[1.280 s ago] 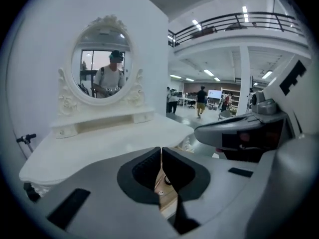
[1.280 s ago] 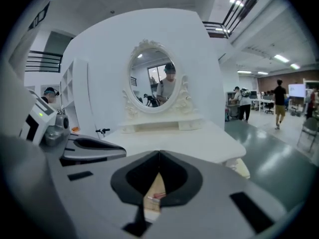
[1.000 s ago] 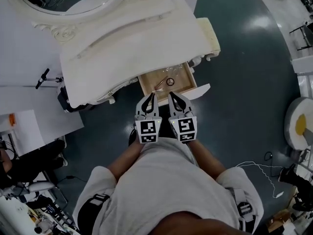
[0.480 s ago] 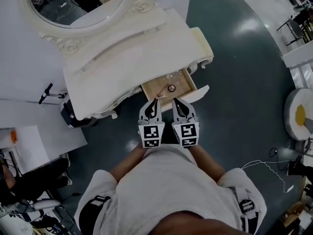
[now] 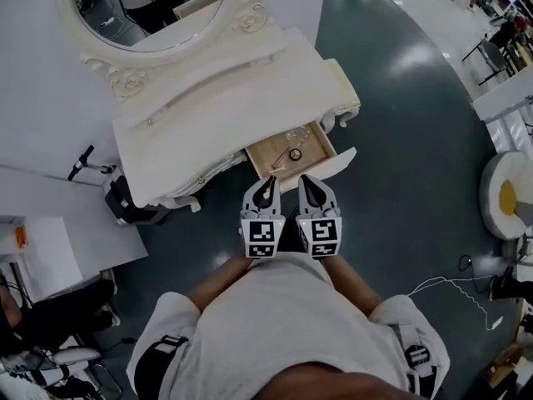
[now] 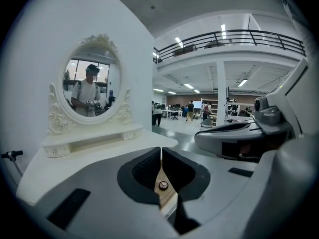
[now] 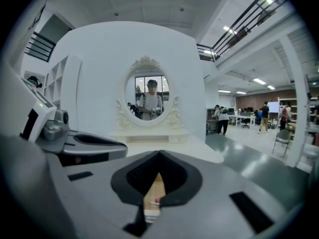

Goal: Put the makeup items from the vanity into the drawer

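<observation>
The white vanity (image 5: 208, 98) has its wooden drawer (image 5: 312, 140) pulled open at the front right. Inside lie a round dark compact (image 5: 295, 154), a thin pink stick (image 5: 276, 166) and a clear item (image 5: 292, 134). My left gripper (image 5: 268, 181) and right gripper (image 5: 305, 179) hover side by side just in front of the drawer, both shut with nothing held. In the left gripper view the shut left gripper (image 6: 161, 152) frames the compact (image 6: 163, 185) below. In the right gripper view the right gripper (image 7: 159, 156) is shut above the drawer's wood (image 7: 156, 190).
An oval mirror (image 5: 150, 7) stands at the back of the vanity top. White tables (image 5: 50, 232) are at the left, a round white stand (image 5: 506, 198) at the right, and a white cable (image 5: 445, 283) lies on the dark floor.
Both grippers have drawn back from the drawer and risen together, staying shut. The vanity and open drawer now sit farther off in the head view.
</observation>
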Motion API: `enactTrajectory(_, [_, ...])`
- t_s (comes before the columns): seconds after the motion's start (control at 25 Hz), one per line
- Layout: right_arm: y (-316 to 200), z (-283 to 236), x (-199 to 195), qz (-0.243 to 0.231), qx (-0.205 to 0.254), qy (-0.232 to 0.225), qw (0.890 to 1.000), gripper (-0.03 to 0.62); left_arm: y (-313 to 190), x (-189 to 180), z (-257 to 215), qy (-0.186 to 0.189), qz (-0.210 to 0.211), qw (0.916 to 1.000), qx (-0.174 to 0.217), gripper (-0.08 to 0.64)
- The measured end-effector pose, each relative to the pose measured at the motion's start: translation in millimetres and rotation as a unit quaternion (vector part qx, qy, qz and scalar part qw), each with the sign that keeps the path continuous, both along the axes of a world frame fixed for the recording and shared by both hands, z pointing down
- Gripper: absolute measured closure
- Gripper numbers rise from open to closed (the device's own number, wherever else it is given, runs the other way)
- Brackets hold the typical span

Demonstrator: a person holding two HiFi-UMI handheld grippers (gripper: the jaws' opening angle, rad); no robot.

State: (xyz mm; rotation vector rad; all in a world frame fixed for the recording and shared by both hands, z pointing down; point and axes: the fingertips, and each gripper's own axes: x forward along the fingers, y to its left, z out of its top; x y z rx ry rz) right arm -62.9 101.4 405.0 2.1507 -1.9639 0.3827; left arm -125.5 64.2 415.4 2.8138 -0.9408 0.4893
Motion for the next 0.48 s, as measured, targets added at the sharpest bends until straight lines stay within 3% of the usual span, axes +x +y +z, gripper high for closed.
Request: enactTrajectory(0.48, [11.6, -17.3, -21.5, -0.003, 0.010, 0.023, 1.000, 0.577, 1.1, -16.7, -17.5, 0.009, -0.003, 0.9999, 0.012, 0.545])
